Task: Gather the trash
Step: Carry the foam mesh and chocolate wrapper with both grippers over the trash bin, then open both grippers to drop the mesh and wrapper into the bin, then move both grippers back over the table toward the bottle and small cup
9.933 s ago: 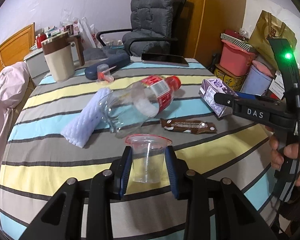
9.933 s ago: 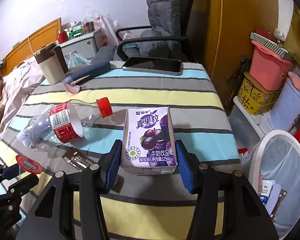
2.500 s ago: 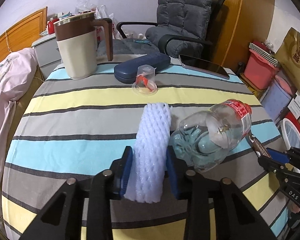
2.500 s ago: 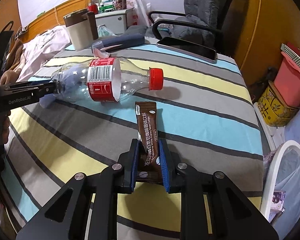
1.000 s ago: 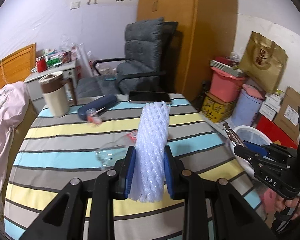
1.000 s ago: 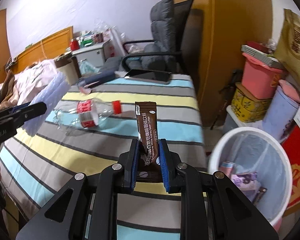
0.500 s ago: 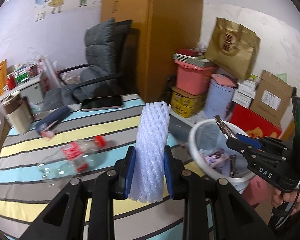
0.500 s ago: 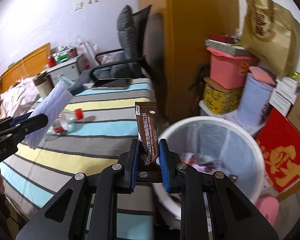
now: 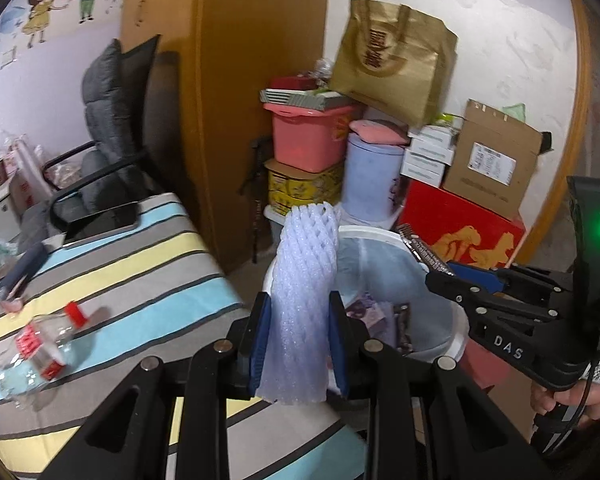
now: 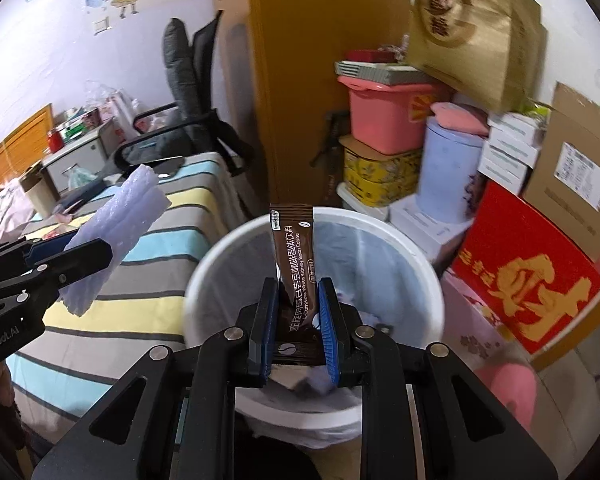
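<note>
My left gripper (image 9: pixel 299 336) is shut on a white foam net sleeve (image 9: pixel 306 292) and holds it upright at the near rim of the white trash bin (image 9: pixel 380 234). My right gripper (image 10: pixel 299 328) is shut on a brown coffee sachet (image 10: pixel 296 256) and holds it over the open bin (image 10: pixel 220 256), which has a clear liner and trash inside. The right gripper also shows in the left wrist view (image 9: pixel 440 274). The sleeve shows at the left of the right wrist view (image 10: pixel 116 224). An empty plastic bottle (image 9: pixel 40 350) with a red cap lies on the striped table (image 9: pixel 140 272).
Behind the bin stand a red box (image 10: pixel 528 280), a lilac tub (image 10: pixel 448 168), a pink crate (image 10: pixel 384 116), cardboard boxes (image 9: pixel 488 160) and a gold bag (image 9: pixel 392 56). A grey chair (image 9: pixel 112 120) stands past the table. A phone (image 9: pixel 100 222) and a blue case (image 9: pixel 24 268) lie on the table.
Both grippers have swung right, from the table to the bin, still holding the sleeve and the sachet. The bin is now closer, right under the right gripper.
</note>
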{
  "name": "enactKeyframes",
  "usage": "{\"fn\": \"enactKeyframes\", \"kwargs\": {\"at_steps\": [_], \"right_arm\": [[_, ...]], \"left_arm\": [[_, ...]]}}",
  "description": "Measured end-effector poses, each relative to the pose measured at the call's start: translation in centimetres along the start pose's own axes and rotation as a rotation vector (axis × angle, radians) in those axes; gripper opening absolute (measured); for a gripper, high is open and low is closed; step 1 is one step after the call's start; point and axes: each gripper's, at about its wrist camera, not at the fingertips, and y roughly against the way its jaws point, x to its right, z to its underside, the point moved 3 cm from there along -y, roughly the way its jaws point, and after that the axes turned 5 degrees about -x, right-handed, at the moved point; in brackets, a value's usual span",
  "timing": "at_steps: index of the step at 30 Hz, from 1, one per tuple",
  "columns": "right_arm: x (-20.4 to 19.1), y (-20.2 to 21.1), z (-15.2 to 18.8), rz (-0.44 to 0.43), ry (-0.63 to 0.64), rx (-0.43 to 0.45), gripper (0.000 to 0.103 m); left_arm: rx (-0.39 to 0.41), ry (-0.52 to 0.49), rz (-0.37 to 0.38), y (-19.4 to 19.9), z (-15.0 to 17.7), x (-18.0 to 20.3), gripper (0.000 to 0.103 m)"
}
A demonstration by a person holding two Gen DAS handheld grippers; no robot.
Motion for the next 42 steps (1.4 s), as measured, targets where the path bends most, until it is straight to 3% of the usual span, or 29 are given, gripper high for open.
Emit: {"fn": "enactKeyframes", "kwargs": {"at_steps": [9,19,22,24,26,30,42], "right_arm": [[2.6,-1.9,0.6,0.034,-0.033,-0.065,0.023],[4.1,-3.9,1.1,0.041,-0.039,-0.131,0.023],[4.3,-4.5,1.1,0.031,-0.038,-0.149,0.023],[4.3,-4.8,1.3,0.030,-0.033,-0.165,0.023],[4.2,-4.7,1.4,0.046,-0.025,-0.163,0.025],[4.3,-4.7,1.3,0.053,-0.025,-0.163,0.042],[2.7,-3.3,0.8,0.032,-0.027,-0.108,0.044]], "left_arm": [[-0.060,-0.024,0.061,-3.6,-0.4,3.0,0.029],[-0.117,-0.031,0.079,-6.5,-0.3,4.0,0.030],[-0.129,-0.031,0.079,-7.1,-0.2,4.0,0.034],[-0.140,-0.020,0.081,-7.5,-0.1,3.9,0.049],[-0.139,-0.010,0.076,-7.4,0.0,3.6,0.057],[-0.126,-0.011,0.078,-6.9,-0.1,3.5,0.058],[-0.058,0.030,0.025,-3.2,0.2,0.5,0.060]]}}
